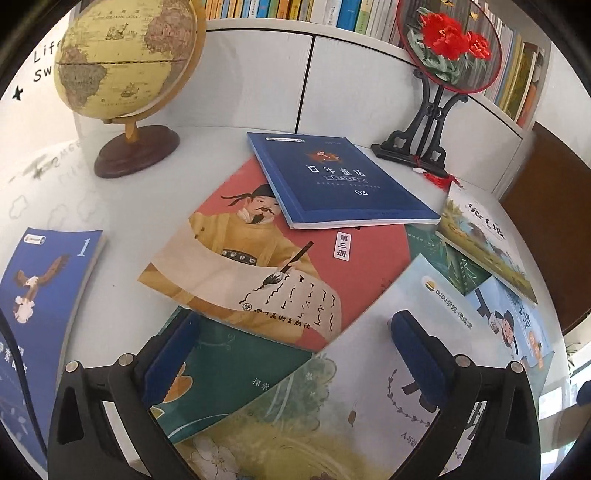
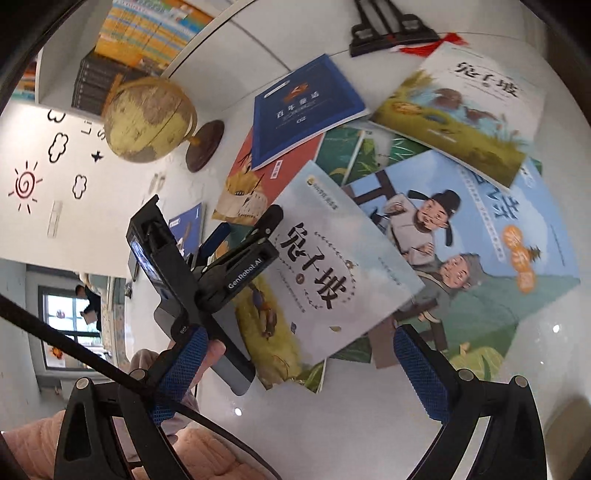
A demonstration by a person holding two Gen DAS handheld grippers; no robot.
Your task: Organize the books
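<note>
Several books lie scattered and overlapping on a white table (image 1: 122,206). A dark blue book (image 1: 332,184) lies on top of a red book with a man in yellow (image 1: 266,273). A pale book with large black characters (image 2: 332,266) overlaps a light blue book with two men (image 2: 472,236). A second meadow-cover book (image 2: 465,110) lies at the far right. A blue book marked 1 (image 1: 40,295) lies apart at the left. My left gripper (image 1: 295,354) is open and empty above the pile; it shows in the right wrist view (image 2: 243,229). My right gripper (image 2: 295,373) is open and empty over the table's near edge.
A globe (image 1: 125,55) on a wooden base stands at the back left. A round red-flower fan on a black stand (image 1: 447,48) stands at the back right. Behind them a white cabinet (image 1: 258,74) carries a row of shelved books (image 1: 295,9).
</note>
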